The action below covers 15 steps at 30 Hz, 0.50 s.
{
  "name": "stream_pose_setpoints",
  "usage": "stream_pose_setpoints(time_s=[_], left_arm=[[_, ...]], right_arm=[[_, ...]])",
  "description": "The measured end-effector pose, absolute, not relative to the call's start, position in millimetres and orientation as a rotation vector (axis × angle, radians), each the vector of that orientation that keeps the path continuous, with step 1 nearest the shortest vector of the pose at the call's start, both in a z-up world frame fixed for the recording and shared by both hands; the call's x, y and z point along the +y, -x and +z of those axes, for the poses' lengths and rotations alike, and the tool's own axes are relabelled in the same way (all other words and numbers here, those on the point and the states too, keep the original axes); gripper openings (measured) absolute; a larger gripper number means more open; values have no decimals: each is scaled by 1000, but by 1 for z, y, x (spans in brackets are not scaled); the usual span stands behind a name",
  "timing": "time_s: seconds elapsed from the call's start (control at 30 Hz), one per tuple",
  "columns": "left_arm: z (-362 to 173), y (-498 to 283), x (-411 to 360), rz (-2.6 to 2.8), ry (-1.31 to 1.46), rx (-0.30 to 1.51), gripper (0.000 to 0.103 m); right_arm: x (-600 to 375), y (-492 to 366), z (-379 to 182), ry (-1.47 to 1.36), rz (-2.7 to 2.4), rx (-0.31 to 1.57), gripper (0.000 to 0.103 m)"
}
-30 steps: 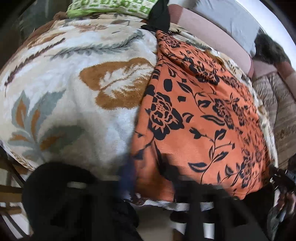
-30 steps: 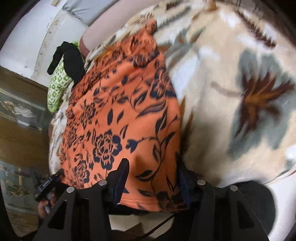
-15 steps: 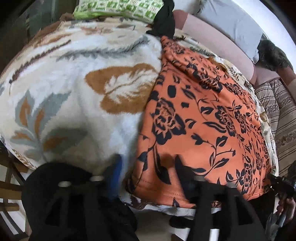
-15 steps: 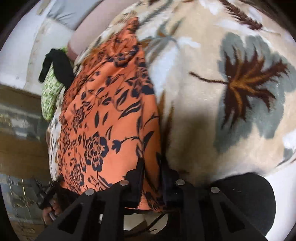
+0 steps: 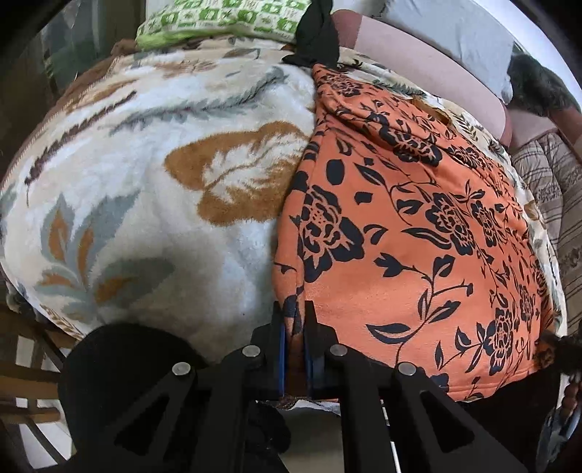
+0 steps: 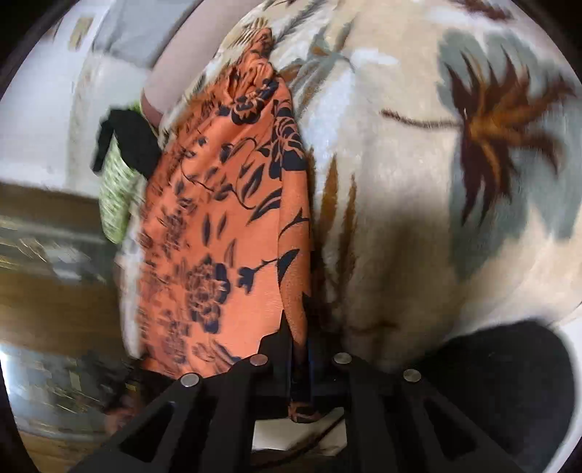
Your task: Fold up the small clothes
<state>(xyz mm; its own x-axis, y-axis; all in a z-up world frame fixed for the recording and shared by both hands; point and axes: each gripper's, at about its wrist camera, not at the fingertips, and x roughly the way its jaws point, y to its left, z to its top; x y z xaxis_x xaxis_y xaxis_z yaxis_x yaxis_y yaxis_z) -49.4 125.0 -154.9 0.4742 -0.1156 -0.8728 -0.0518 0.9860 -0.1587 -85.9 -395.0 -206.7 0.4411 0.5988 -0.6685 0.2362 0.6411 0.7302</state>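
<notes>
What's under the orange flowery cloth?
The orange cloth with black flowers lies on a fluffy cream blanket with leaf patterns, which shows all around it. What lies directly beneath the cloth is covered, so it cannot be seen.

Garment (image 5: 411, 233) spread on the blanket (image 5: 152, 189)

Its near edge hangs over the blanket's front edge; bare blanket lies to its left, a dark cloth (image 5: 316, 32) beyond its far corner, a patterned cloth (image 5: 222, 18) left of that.

a home bedroom: a plush leaf-patterned blanket (image 5: 152, 203) over a bed, pillows (image 5: 429, 69) behind, folded clothes (image 5: 225, 18) nearby.
</notes>
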Motion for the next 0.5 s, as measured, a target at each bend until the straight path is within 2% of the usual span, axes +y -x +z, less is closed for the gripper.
stream_pose_setpoints(time_s=[0.27,0.4,0.5], left_arm=[[-160,50,137,-58,263,1087,9],[-143,60,135,-80,232,997,8],[-156,54,135,-60,233,1045,8]], right_arm=[[-393,80,-209,-903,290,1146,10],[-394,87,-191,-952,363,1055,7],[-399,86,-199,-950,324,1088,8]])
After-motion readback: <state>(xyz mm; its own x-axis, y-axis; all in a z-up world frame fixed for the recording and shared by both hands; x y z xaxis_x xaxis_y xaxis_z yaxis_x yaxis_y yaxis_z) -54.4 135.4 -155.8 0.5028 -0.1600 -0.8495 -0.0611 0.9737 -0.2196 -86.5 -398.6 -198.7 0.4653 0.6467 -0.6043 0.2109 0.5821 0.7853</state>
